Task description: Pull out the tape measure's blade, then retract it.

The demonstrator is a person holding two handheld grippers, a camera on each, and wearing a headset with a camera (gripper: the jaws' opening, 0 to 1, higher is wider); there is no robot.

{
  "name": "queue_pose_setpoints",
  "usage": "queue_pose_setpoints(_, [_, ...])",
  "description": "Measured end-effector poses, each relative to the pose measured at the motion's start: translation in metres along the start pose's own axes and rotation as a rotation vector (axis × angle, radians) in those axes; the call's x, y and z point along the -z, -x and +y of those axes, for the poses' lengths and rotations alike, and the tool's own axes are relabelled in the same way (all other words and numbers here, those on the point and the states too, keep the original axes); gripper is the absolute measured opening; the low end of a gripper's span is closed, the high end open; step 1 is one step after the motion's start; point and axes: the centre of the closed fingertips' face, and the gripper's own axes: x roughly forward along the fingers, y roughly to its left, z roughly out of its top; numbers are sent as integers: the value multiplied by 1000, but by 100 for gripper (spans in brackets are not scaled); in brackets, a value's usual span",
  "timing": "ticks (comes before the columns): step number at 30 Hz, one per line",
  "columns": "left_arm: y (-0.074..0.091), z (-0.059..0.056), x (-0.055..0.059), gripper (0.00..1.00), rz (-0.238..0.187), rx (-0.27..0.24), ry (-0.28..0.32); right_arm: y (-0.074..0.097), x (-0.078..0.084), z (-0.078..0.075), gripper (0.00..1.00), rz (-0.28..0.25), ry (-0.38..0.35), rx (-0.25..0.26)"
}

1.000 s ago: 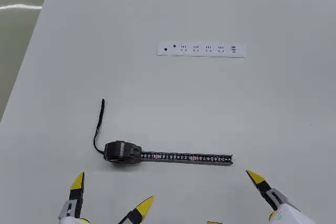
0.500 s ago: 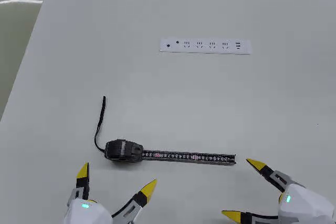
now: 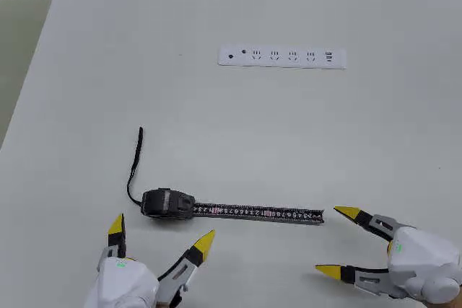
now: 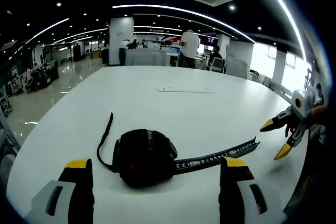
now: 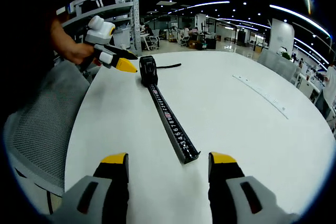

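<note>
A black tape measure [image 3: 167,204] lies on the white table, its wrist strap [image 3: 135,164] trailing away from me. Its dark blade [image 3: 258,213] is pulled out to the right and lies flat, ending at a hook tip [image 3: 320,215]. My left gripper [image 3: 160,234] stands open just in front of the case, which sits between its jaws in the left gripper view [image 4: 143,156]. My right gripper [image 3: 339,239] is open beside the blade's end, and the tip [image 5: 190,156] lies just ahead of its jaws. Neither gripper touches the tape.
A white power strip [image 3: 282,57] lies flat further back on the table [image 3: 303,135]. The table's left edge [image 3: 29,84] drops to a green floor. Behind the table, the gripper views show an open office with people standing far off.
Both grippers have come forward toward the tape: the left toward the case, the right swinging in to face the blade's tip. The tape itself has not moved.
</note>
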Motion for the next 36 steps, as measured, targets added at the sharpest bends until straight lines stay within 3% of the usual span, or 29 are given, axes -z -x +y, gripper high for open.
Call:
queue_pose_setpoints(6, [-6, 0, -1, 94, 3, -4, 10, -3, 2, -7, 51, -4, 22, -19])
queue_pose_setpoints(13, [-24, 0, 2, 89, 11, -17, 18, -16, 9, -25, 40, 15, 85, -76])
queue_pose_setpoints(27, [-36, 4, 5, 83, 25, -42, 26, -29, 19, -28, 23, 55, 152, -162])
queue_pose_setpoints(31, [-40, 5, 5, 82, 29, -41, 23, -31, 22, -27, 21, 64, 193, -174])
queue_pose_setpoints(36, [-42, 5, 4, 80, 26, -42, 21, -32, 19, -26, 17, 53, 191, -186])
